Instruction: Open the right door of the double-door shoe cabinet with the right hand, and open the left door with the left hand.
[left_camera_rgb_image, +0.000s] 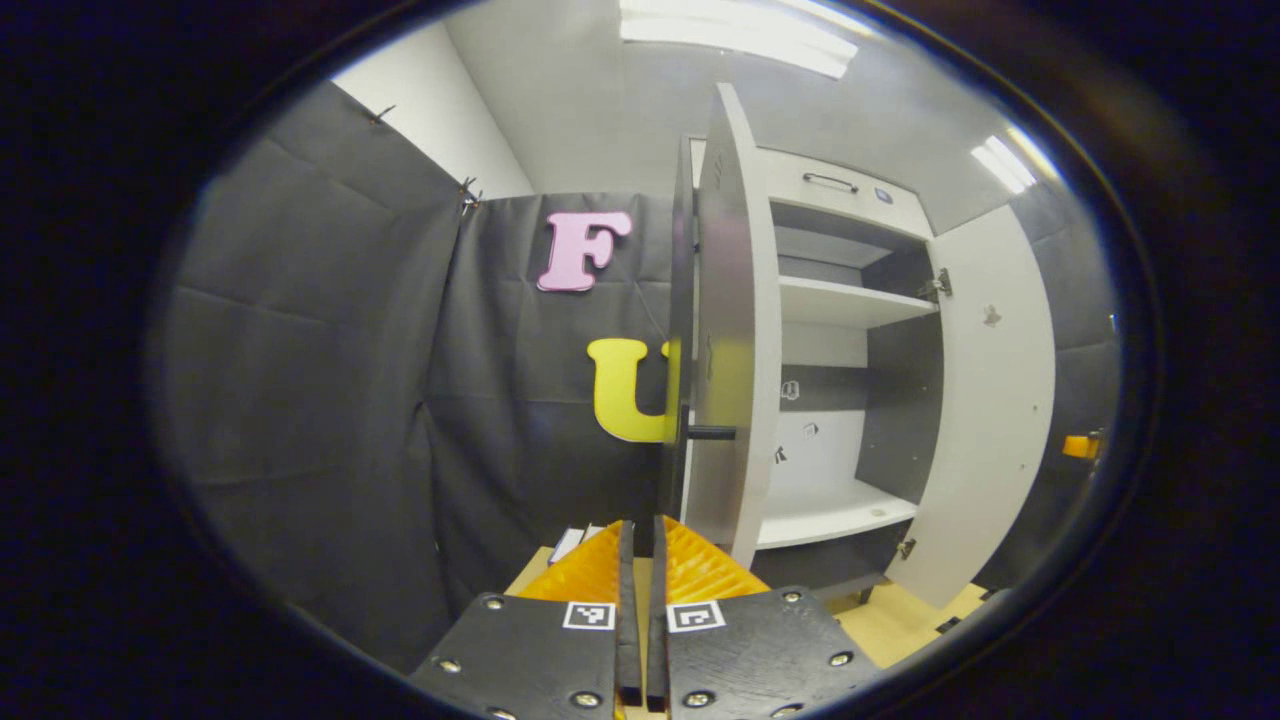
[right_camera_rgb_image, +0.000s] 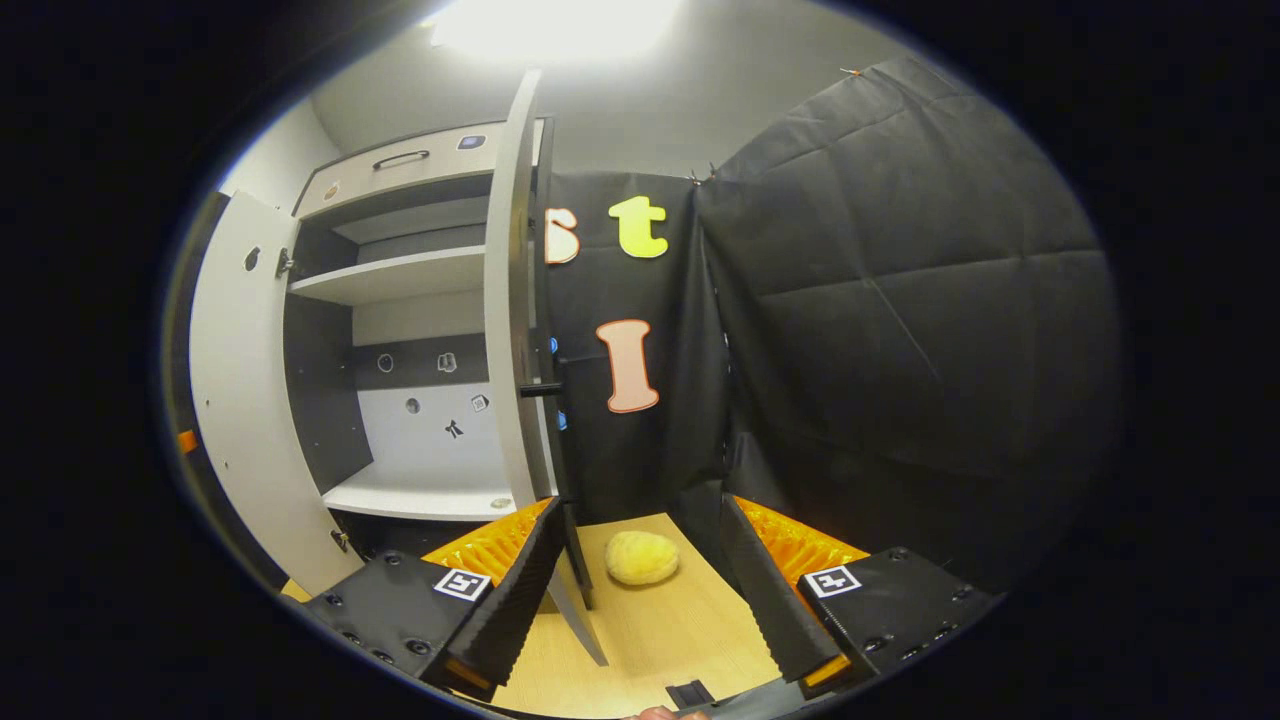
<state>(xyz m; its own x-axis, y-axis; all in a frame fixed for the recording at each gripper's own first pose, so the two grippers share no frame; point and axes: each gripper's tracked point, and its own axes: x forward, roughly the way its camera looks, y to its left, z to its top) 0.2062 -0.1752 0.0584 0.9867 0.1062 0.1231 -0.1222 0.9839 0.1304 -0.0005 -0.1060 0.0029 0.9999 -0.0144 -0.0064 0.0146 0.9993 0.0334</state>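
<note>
- The tall white double-door shoe cabinet (left_camera_rgb_image: 840, 300) stands open against the black cloth wall, its pale shelves and dark side panels bare to the room.
- In the left gripper view, the left door (left_camera_rgb_image: 735, 330) is swung out edge-on, its short black knob handle (left_camera_rgb_image: 712, 433) just above and ahead of the left gripper (left_camera_rgb_image: 641, 540).
- That gripper's fingers are pressed together with a thin slit between them, nothing caught there.
- The right door (left_camera_rgb_image: 990, 400) hangs wide open at the cabinet's far side.
- In the right gripper view, the right gripper (right_camera_rgb_image: 645, 545) is spread wide, the right door's lower edge (right_camera_rgb_image: 520, 300) just inside its left finger; whether they touch I cannot tell.
- A yellow soft rounded lump (right_camera_rgb_image: 641, 557) lies on the light wooden floor (right_camera_rgb_image: 690, 620) between the fingers, farther off.
</note>
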